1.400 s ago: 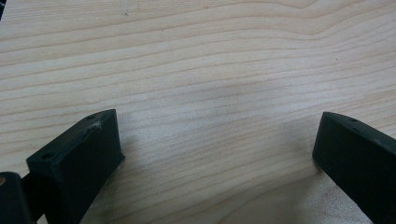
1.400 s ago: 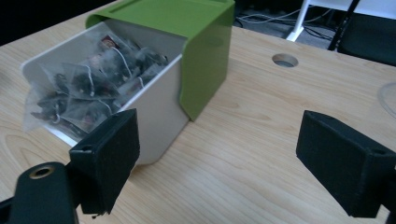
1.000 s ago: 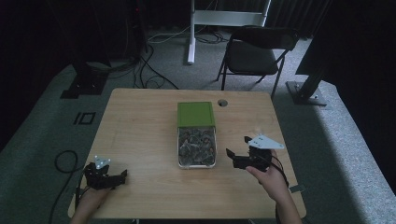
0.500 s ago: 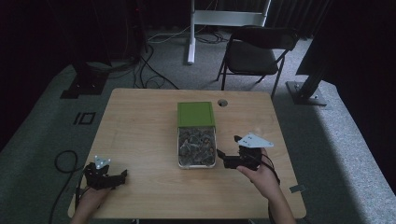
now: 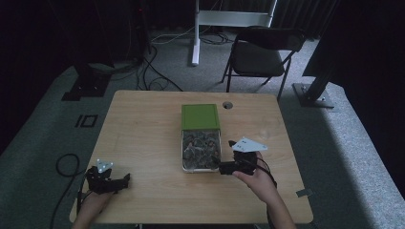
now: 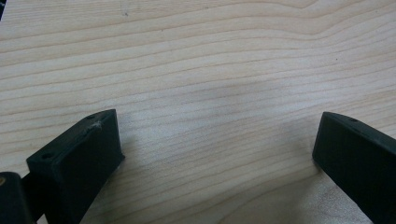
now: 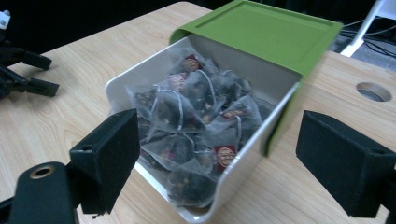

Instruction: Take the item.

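Note:
A white box (image 5: 183,157) full of tea bags (image 5: 200,149) stands mid-table, its green lid (image 5: 200,116) slid back over the far half. My right gripper (image 5: 226,157) sits at the box's near right corner, open. In the right gripper view its jaws (image 7: 219,154) stand wide apart on either side of the box's near end (image 7: 219,191), with the tea bags (image 7: 187,112) and the green lid (image 7: 266,32) beyond. My left gripper (image 5: 125,180) rests near the table's front left. It is open (image 6: 215,135) over bare wood.
The wooden table (image 5: 143,124) has a round cable hole (image 5: 227,104) behind the box. A black folding chair (image 5: 262,50) and a white stand (image 5: 196,33) are on the floor beyond the table. Cables lie on the carpet at the left.
My right gripper has moved left and a little nearer, from the table's right part up to the box's near right corner. The left gripper has stayed put.

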Demonstrator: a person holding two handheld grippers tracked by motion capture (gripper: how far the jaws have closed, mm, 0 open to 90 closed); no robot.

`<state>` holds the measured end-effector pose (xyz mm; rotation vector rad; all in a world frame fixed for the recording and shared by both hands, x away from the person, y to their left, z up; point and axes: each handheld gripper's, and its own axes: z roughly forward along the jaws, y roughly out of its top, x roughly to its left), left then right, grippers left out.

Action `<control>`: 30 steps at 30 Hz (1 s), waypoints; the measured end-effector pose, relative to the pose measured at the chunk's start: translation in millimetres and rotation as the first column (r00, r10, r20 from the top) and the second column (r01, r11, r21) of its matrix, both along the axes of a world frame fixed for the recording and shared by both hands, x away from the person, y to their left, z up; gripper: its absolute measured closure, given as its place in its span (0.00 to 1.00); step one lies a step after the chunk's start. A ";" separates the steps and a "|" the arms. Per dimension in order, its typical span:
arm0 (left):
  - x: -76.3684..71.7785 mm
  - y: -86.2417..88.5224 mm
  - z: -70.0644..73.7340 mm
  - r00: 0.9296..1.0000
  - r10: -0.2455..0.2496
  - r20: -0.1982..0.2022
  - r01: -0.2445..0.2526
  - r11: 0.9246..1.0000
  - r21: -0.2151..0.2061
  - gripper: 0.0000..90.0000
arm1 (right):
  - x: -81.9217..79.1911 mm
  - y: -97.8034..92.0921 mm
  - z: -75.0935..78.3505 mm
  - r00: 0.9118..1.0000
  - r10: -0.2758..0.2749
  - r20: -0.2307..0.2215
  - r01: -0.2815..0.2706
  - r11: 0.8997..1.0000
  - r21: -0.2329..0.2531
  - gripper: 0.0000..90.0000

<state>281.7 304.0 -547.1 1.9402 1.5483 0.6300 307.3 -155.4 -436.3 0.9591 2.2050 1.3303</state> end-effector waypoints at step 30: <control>-0.5 0.4 0.0 1.000 -0.003 0.000 0.003 1.000 0.000 0.02 | 8.3 48.8 -15.2 0.994 0.106 -0.033 -0.108 0.993 -0.047 0.20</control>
